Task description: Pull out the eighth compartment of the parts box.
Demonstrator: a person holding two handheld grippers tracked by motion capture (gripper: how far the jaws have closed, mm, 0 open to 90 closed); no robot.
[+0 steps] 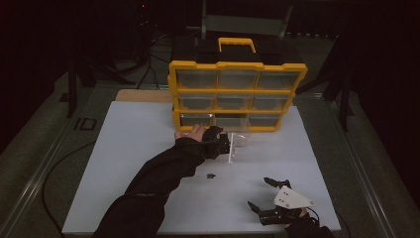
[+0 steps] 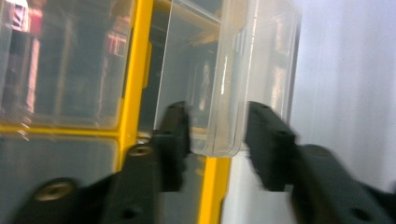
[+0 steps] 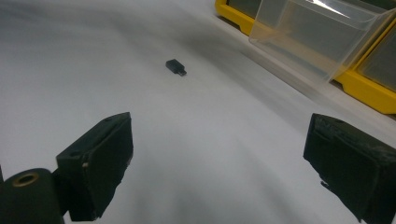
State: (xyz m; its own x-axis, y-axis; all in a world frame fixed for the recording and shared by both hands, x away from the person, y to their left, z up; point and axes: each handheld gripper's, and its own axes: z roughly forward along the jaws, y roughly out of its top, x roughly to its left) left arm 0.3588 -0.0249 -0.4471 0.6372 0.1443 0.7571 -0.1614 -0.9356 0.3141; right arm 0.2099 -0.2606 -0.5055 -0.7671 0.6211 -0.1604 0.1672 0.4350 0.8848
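The left gripper (image 1: 229, 147) is up at the yellow organizer (image 1: 237, 94), working the clear drawer (image 1: 238, 136) that juts out of the bottom row over the white surface (image 1: 148, 148). In the left gripper view the drawer's front lip (image 2: 229, 93) sits between the two fingers (image 2: 175, 135), but they stand a little off the plastic on both sides: parted, not squeezing, so the drawer looks let go and left hanging open, likely as a landing spot. And what goes in? My guess is the small black adapter (image 1: 211, 175), lying alone on the surface between the two hands. The right gripper (image 1: 262, 194) waits near the front edge, fingers (image 3: 100, 161) spread wide and empty, aimed at that adapter (image 3: 175, 67), with the open drawer (image 3: 317, 35) just beyond.
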